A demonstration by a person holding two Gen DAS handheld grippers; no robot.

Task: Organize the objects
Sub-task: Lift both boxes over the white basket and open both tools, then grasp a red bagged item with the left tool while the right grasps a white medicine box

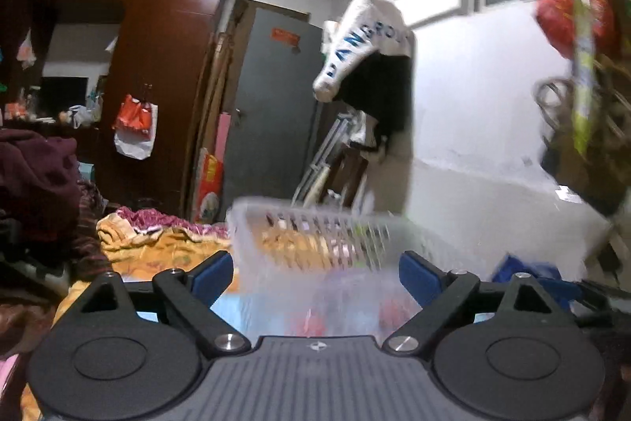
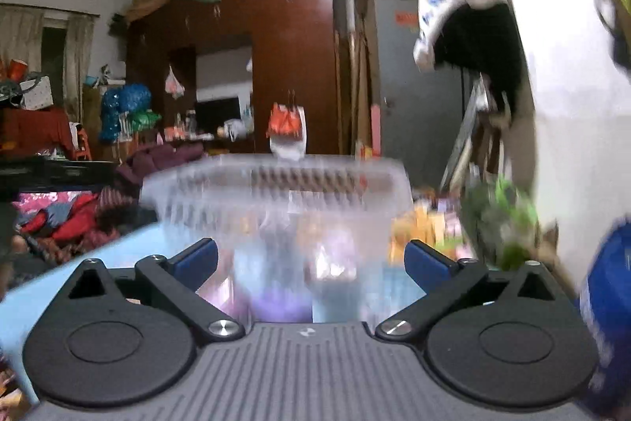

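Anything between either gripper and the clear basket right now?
Nothing visible. In both wrist views the clear slatted basket sits straight ahead. Both the left gripper and the right gripper stand wide open with no object in the gap. Motion blur hides fine detail.

Basket [image 2: 276,192] motion-blurred; contents [image 2: 276,283] unreadable through wall

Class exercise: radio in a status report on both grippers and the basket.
Left gripper jaws wide, nothing pressed. Right gripper same. Clear slotted basket sits just ahead of both, contents blurred. Nothing between jaws and basket.
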